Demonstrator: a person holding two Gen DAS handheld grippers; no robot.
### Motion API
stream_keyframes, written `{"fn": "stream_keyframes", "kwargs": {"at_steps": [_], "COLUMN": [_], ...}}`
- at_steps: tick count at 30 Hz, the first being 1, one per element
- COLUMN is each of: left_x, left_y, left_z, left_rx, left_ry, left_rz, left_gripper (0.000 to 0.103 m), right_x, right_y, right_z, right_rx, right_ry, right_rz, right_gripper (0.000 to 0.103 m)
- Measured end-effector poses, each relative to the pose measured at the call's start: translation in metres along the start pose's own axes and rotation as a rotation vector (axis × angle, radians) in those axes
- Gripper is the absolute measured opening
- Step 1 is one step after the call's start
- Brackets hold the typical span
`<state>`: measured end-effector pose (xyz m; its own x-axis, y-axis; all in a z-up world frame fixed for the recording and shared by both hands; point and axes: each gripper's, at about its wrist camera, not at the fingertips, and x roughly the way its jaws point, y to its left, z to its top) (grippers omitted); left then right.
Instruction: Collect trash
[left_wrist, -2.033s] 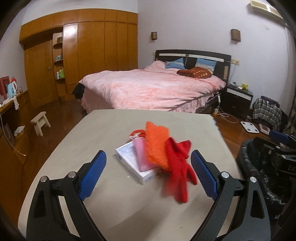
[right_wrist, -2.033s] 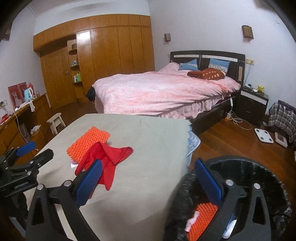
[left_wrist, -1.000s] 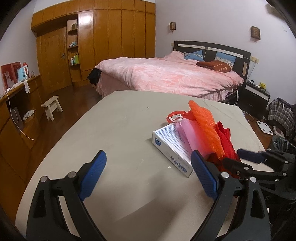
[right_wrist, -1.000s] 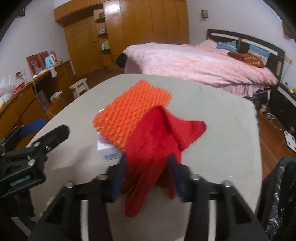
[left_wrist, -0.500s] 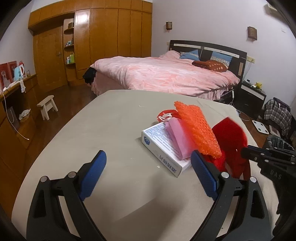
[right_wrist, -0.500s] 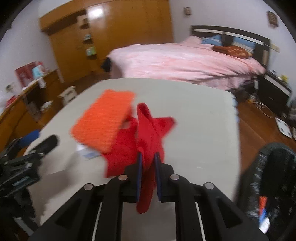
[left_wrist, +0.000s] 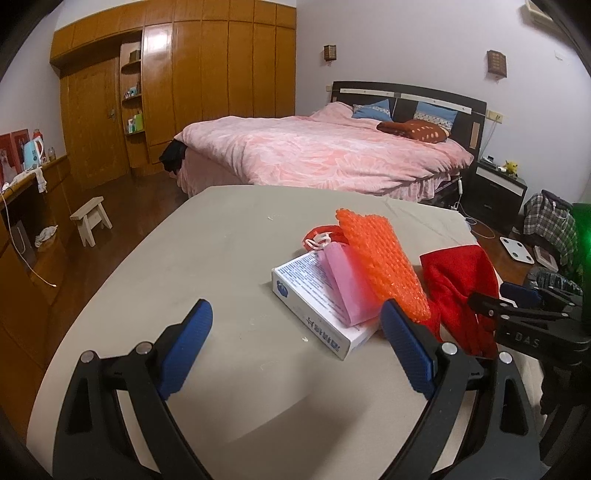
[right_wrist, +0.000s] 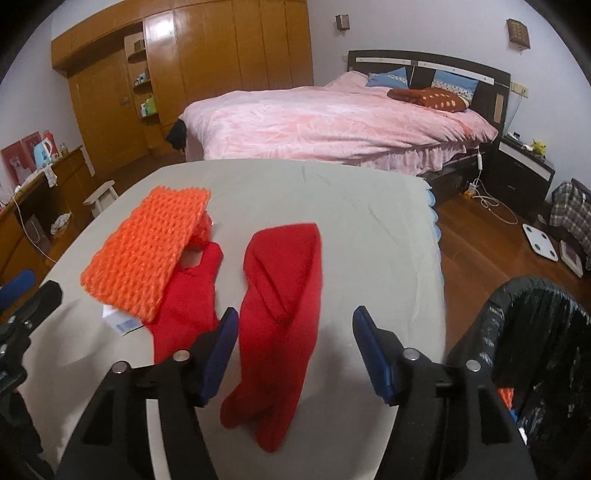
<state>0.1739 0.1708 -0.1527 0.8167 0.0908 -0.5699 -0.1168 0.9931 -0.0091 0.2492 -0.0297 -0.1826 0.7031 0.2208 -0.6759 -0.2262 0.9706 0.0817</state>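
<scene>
A red cloth (right_wrist: 282, 295) lies on the grey table (right_wrist: 369, 229) between the open fingers of my right gripper (right_wrist: 293, 350), which holds nothing. A second red piece (right_wrist: 188, 295) lies to its left, partly under an orange foam net (right_wrist: 147, 247). In the left wrist view the orange net (left_wrist: 380, 258) rests on a pink packet (left_wrist: 349, 284) and a white box (left_wrist: 314, 299), with the red cloth (left_wrist: 460, 284) to the right. My left gripper (left_wrist: 295, 343) is open and empty, just short of the box.
A black-lined trash bin (right_wrist: 532, 350) with orange scraps inside stands right of the table. A small red item with white string (left_wrist: 321, 236) lies behind the box. A pink bed (left_wrist: 325, 155), a wooden stool (left_wrist: 90, 218) and a wardrobe (left_wrist: 177, 92) stand beyond.
My right gripper closed on the red cloth and lifted it, then opened; the cloth now lies flat between its fingers, apart from the pile. My left gripper swung slightly around the pile.
</scene>
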Motion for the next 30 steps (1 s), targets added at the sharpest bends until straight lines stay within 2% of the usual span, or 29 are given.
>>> {"fn": "stream_keyframes", "kwargs": {"at_steps": [5, 12, 14, 16, 17, 18, 19, 25, 27, 30], "left_x": [-0.001, -0.001, -0.001, -0.001, -0.001, 0.000, 0.000, 0.005, 0.010, 0.019], "left_y": [0.001, -0.004, -0.006, -0.010, -0.013, -0.015, -0.019, -0.040, -0.045, -0.054], "left_z": [0.001, 0.005, 0.005, 0.007, 0.008, 0.009, 0.011, 0.016, 0.016, 0.016], "left_rx": [-0.004, 0.001, -0.001, 0.000, 0.002, 0.003, 0.004, 0.026, 0.032, 0.048], "left_ry": [-0.001, -0.004, -0.005, -0.005, -0.003, -0.006, -0.009, -0.010, -0.004, 0.010], "left_rz": [0.007, -0.002, -0.008, -0.019, -0.029, -0.034, -0.044, -0.084, -0.094, -0.100], "left_gripper": [0.090, 0.090, 0.090, 0.085, 0.084, 0.082, 0.081, 0.072, 0.064, 0.060], "right_x": [0.008, 0.038, 0.043, 0.044, 0.043, 0.043, 0.042, 0.022, 0.014, 0.005], "right_y": [0.004, 0.000, -0.001, -0.001, 0.000, 0.000, 0.001, -0.001, -0.003, -0.007], "right_z": [0.005, 0.000, -0.001, -0.001, -0.001, -0.002, -0.002, 0.000, 0.002, 0.004], "right_rx": [-0.018, -0.005, -0.003, -0.010, -0.014, -0.019, -0.021, -0.006, 0.002, 0.015], "right_ry": [-0.010, 0.090, 0.117, 0.122, 0.122, 0.122, 0.122, 0.069, 0.053, 0.039], "right_rz": [-0.005, -0.018, -0.009, 0.003, 0.009, 0.020, 0.028, 0.038, 0.042, 0.046], "right_gripper": [0.066, 0.066, 0.058, 0.039, 0.034, 0.023, 0.016, 0.015, 0.015, 0.015]}}
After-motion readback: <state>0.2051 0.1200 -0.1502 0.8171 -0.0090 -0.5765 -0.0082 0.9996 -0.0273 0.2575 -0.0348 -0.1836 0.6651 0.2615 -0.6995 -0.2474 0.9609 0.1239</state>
